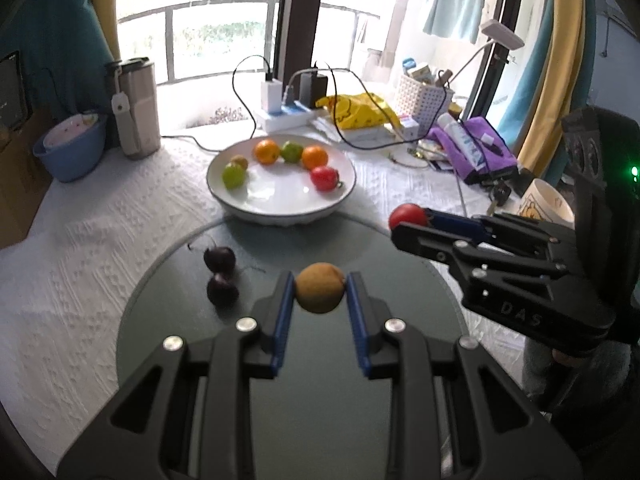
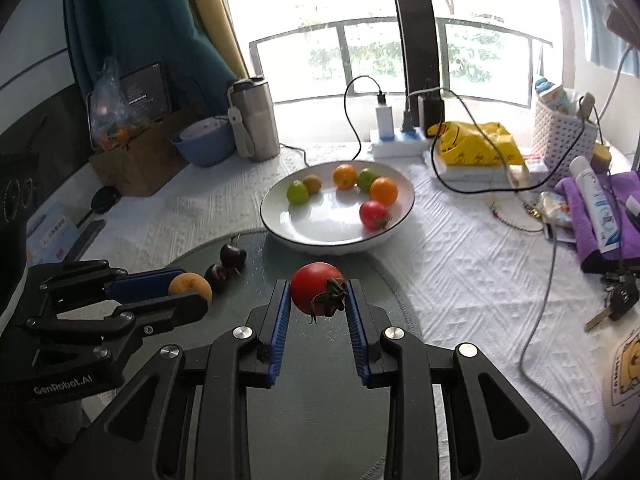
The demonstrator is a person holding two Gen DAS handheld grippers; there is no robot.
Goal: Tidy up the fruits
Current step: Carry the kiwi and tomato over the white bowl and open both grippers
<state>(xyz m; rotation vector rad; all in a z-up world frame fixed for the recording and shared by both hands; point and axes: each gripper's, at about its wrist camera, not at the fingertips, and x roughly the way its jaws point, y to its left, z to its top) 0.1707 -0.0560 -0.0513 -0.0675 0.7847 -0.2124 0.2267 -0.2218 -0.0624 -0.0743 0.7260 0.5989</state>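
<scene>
Bright window behind a white-clothed surface (image 1: 120,240) with a round grey mat. On the mat's left, two dark cherries (image 1: 220,276), loose. Left gripper (image 1: 320,292) clenched on a brown fruit (image 1: 320,287); right gripper (image 2: 318,296) clenched on a red tomato (image 2: 316,286). Straight ahead of both jaws, the white bowl (image 1: 340,196) with fruit inside; right gripper seemingly nearer its rim.

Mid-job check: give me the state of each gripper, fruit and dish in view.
left gripper: shut on brown fruit, lifted
right gripper: shut on tomato, lifted
white bowl: upright, holds six fruits
two dark cherries: loose on the grey mat
</scene>
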